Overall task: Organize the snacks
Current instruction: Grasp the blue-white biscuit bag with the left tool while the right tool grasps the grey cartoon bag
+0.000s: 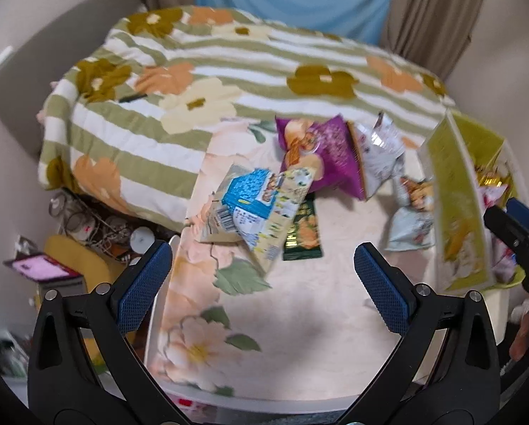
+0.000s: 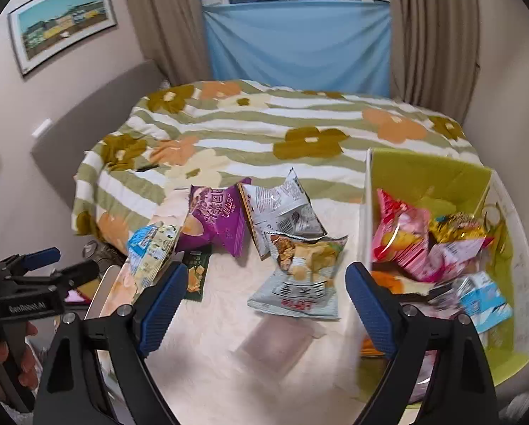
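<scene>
Both grippers gape wide, holding nothing; left gripper [image 1: 262, 285] hovers over a blue-and-cream packet [image 1: 253, 209]; right gripper [image 2: 266, 302] beside the green box [image 2: 427, 173].

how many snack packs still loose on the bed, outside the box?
5: blue-and-cream packet far left, dark green flat packet beside it, purple bag, silver-white bag behind, pale grey bag nearest the green box. Others may be hidden.

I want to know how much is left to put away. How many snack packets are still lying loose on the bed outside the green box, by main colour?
Purple packet: 1
Blue and cream packet: 1
Dark green packet: 1
White and silver packet: 1
Pale grey packet with a snack photo: 1
Total: 5 loose packets outside the green box.
</scene>
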The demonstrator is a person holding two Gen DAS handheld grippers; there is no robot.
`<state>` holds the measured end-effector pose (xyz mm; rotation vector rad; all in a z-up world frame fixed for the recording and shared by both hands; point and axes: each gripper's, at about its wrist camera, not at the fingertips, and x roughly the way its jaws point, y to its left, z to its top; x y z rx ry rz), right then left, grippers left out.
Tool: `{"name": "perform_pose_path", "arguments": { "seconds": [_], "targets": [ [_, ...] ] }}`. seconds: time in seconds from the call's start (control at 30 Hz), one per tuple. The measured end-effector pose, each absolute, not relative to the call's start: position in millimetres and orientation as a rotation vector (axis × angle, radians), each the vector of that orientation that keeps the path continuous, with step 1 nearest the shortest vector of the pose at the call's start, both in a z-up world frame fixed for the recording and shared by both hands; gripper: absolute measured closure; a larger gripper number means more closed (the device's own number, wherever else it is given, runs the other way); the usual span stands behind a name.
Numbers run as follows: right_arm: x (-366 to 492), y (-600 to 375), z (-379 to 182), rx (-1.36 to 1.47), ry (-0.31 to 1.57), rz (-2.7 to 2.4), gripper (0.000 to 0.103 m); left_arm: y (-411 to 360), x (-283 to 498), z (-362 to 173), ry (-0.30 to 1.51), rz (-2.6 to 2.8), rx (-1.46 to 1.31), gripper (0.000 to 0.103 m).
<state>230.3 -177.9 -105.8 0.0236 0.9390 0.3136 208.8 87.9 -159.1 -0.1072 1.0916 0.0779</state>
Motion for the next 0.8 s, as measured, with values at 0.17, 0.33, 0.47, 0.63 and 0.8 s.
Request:
{"name": "perform_pose_path", "arguments": {
  "seconds": [0.17,0.33,0.47,0.63,0.8],
  "targets": [
    [241,-157,-134,0.025,0.982,0.195,0.014,94,241,-201,1.144,0.012,-0.031,0.001],
    [253,-142,-172,0.004,1.018,0.045,0.015,100,265,-241,1.158,-0.016,0.062,0.001],
    [260,-137,-194,-0.009,1.029,-0.037,0.015,102,278,-265,1.174,-0.058,0.094,0.001],
    [268,-135,-214,-0.04,1.04,-0.099,0.015,97,291,-284,1.207,-0.107,0.136,0.001],
    [278,-133,-226,-0.065,1.065,-0.128,0.015,90,298,-286,1.2,-0.133,0.164,0.001]
  ]
}}
